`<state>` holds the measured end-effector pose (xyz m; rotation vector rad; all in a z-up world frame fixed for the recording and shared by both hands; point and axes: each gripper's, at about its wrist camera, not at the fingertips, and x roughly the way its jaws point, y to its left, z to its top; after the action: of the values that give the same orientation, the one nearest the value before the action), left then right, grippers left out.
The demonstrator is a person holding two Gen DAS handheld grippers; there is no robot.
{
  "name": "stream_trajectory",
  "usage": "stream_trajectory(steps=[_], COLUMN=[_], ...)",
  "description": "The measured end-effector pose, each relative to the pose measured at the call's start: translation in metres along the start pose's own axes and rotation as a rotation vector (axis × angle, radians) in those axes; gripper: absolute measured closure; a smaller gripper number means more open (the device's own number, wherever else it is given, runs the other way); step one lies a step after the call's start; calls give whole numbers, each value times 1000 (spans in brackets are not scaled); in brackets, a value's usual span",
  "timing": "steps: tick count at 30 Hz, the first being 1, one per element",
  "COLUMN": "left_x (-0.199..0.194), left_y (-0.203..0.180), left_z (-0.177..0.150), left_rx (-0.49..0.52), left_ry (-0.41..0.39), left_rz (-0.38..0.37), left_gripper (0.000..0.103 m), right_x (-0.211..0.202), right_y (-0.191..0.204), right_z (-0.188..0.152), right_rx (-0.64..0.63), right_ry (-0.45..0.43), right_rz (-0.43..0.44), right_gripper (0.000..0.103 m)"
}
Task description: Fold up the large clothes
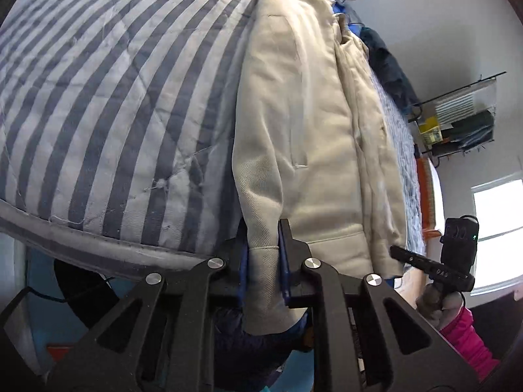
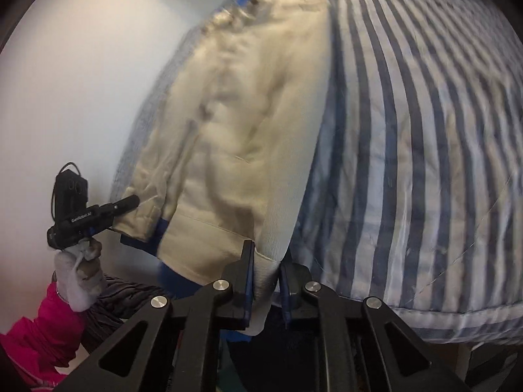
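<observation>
Grippers [image 1: 264, 261] clamped on cream, creased garment [image 1: 304, 124]

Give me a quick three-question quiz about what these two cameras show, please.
1. True or false: the left gripper has its jaws closed on the cream garment.
2. What does the garment lie on?
A. a bare wooden floor
B. a striped quilt
C. a glass table
3. Fill in: the sleeve on the arm holding the other gripper is ____ in colour.

Key
1. True. The cloth's hem is pinched between the jaws; the right gripper pinches another part of the hem.
2. B.
3. Pink.
</observation>
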<state>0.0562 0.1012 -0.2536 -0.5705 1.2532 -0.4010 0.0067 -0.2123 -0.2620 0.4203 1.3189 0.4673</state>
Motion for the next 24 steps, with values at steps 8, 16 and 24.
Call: stream_trajectory(steps=[8, 16, 24], left_x=[-35, -69, -55], left_y=[-15, -35, -36], left_z=[3, 7, 8], left_rx=[66, 186, 239], left_ry=[-58, -199, -232], left_rz=[60, 88, 129], left_gripper=[78, 78, 78], right_x=[-44, -6, 70], right_y=[30, 84, 114], right_z=[20, 72, 65], right_rx=[-129, -349, -453], right_ry=[-147, -247, -82], right_rz=[-134, -213, -195], right_gripper=[70, 83, 87])
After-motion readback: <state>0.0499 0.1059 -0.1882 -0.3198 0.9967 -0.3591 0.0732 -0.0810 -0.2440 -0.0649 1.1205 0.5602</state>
